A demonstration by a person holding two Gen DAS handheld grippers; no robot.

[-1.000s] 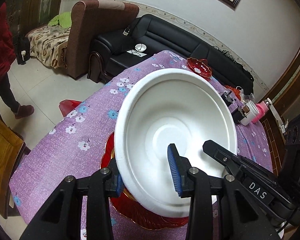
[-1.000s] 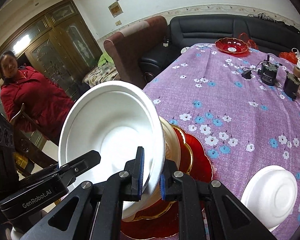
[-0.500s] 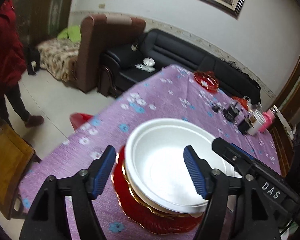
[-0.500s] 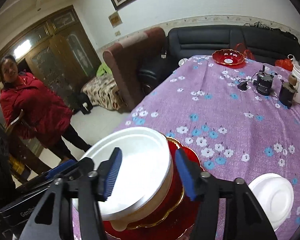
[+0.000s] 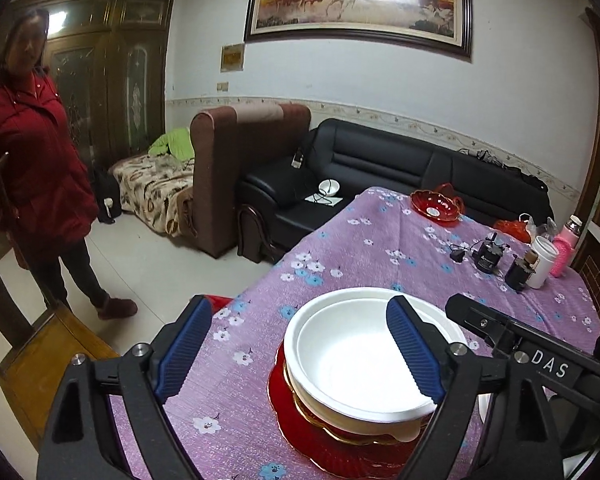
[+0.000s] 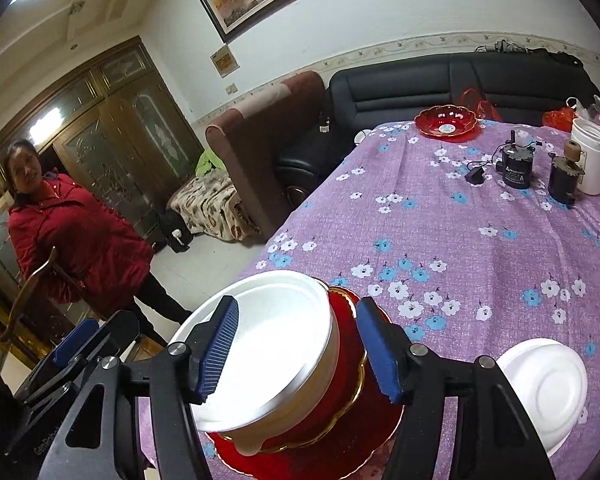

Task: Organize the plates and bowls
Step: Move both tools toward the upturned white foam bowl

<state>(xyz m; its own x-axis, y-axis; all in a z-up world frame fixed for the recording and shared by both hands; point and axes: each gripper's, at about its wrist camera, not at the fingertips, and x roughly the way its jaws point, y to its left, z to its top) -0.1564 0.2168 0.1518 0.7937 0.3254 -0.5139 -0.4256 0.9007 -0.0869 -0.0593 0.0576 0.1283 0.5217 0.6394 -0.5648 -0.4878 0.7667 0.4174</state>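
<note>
**A:** Where do things stand for you?

**B:** The white foam bowl (image 5: 364, 364) sits nested in another white bowl on the gold-rimmed red plate (image 6: 340, 428), near the left edge of the bench (image 6: 480, 240). Your left gripper (image 5: 296, 356) has its jaws spread wide, holding nothing; your right gripper (image 6: 296, 350) is the same — jaws spread either side of the stack, touching nothing.

**A:** How will the next piece handle?

**B:** The upturned white bowl (image 6: 544, 380) lies to the right of the stack, apart from it. It looks like thin foam — very light, easily dented. You likely want a gentle pinch on its rim, not the domed base, which would probably slip.

**A:** And room to move?

**B:** The bench drops off just left of the stack, so carry in from the right. The purple cloth between the two is bare. The far red dish (image 5: 434, 208), the small black devices (image 6: 518, 166) and the white cup (image 6: 590, 156) stand well apart at the far end.
</note>
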